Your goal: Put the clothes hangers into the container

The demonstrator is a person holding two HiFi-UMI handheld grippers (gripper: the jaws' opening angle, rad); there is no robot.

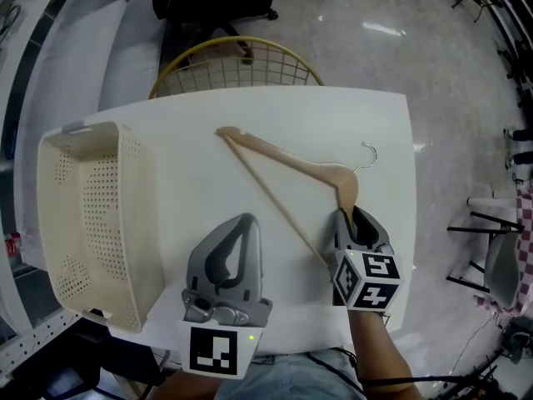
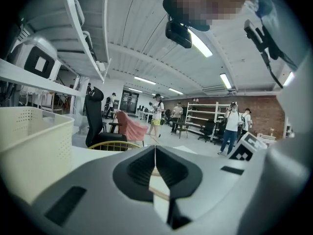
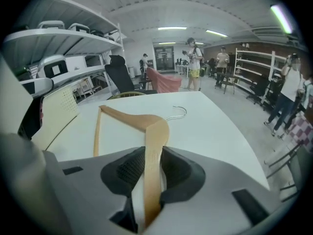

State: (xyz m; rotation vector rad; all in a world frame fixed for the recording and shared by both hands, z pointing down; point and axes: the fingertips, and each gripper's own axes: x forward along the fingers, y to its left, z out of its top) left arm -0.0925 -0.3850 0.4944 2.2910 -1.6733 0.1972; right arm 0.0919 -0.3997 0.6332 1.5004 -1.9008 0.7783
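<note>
A wooden clothes hanger (image 1: 291,161) with a metal hook (image 1: 366,152) lies on the white table (image 1: 366,115). My right gripper (image 1: 348,219) is shut on the hanger's near right arm. In the right gripper view that arm (image 3: 149,146) runs straight between the pads, which press on both its sides. The cream perforated container (image 1: 92,223) stands at the table's left and looks empty. My left gripper (image 1: 246,221) rests on the table between container and hanger, its jaws shut with nothing in them (image 2: 155,155).
A gold wire chair (image 1: 237,65) stands past the table's far edge. The table's right edge (image 1: 410,182) drops to the floor near my right gripper. Several people and shelving (image 2: 205,116) stand far off in the room.
</note>
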